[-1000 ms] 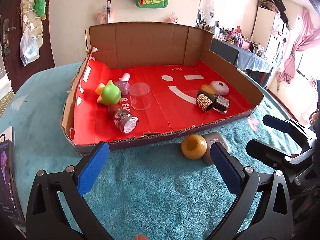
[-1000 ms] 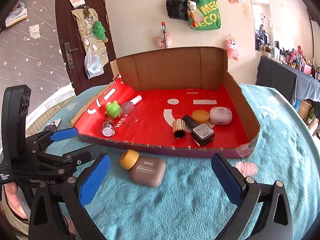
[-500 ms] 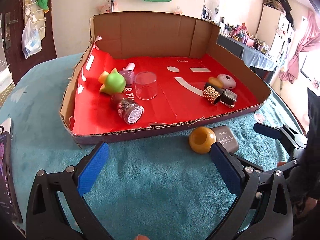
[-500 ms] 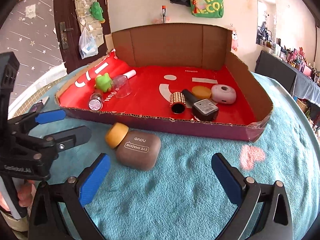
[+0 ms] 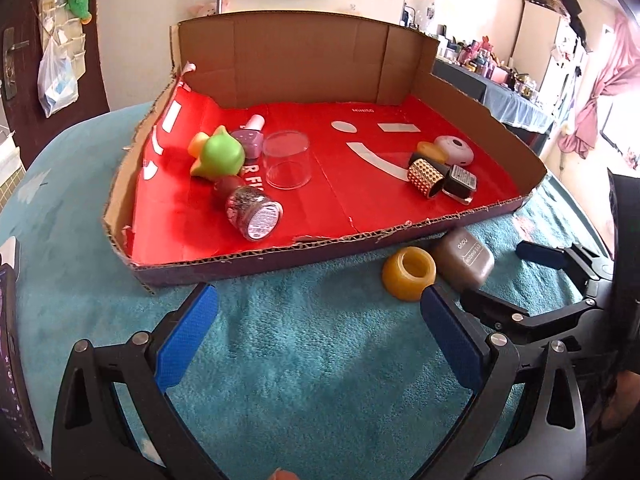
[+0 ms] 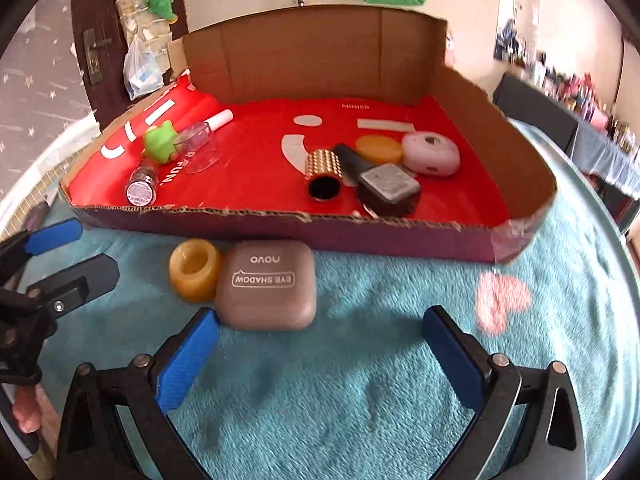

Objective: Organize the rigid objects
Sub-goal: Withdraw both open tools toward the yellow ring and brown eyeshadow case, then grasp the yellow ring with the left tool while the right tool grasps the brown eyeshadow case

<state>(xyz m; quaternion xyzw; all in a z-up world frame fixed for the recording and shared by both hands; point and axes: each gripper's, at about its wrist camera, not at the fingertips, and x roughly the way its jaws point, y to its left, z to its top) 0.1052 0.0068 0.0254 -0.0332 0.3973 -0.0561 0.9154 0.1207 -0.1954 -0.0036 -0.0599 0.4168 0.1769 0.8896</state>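
A brown eye-shadow case [image 6: 267, 285] and a yellow ring-shaped jar [image 6: 195, 270] lie side by side on the teal cloth, just outside the front wall of the red-lined cardboard box [image 6: 280, 224]. They also show in the left wrist view: the case [image 5: 464, 261] and the jar [image 5: 409, 273]. My right gripper [image 6: 320, 354] is open and empty, close in front of the case. My left gripper [image 5: 318, 336] is open and empty, left of the jar. The box holds a green toy [image 5: 218, 156], a clear cup [image 5: 287, 159], a glitter bottle [image 5: 252, 212], a gold studded tube [image 5: 425, 178] and several other small items.
A phone [image 5: 12, 344] lies at the left edge of the cloth. The box's back and side walls stand tall; its front wall is low. A pink heart patch [image 6: 502, 296] marks the cloth at right. Room clutter stands beyond the table.
Both grippers have moved forward and down toward the box. The case and jar now sit closer and larger in the right wrist view. Both grippers stay open.
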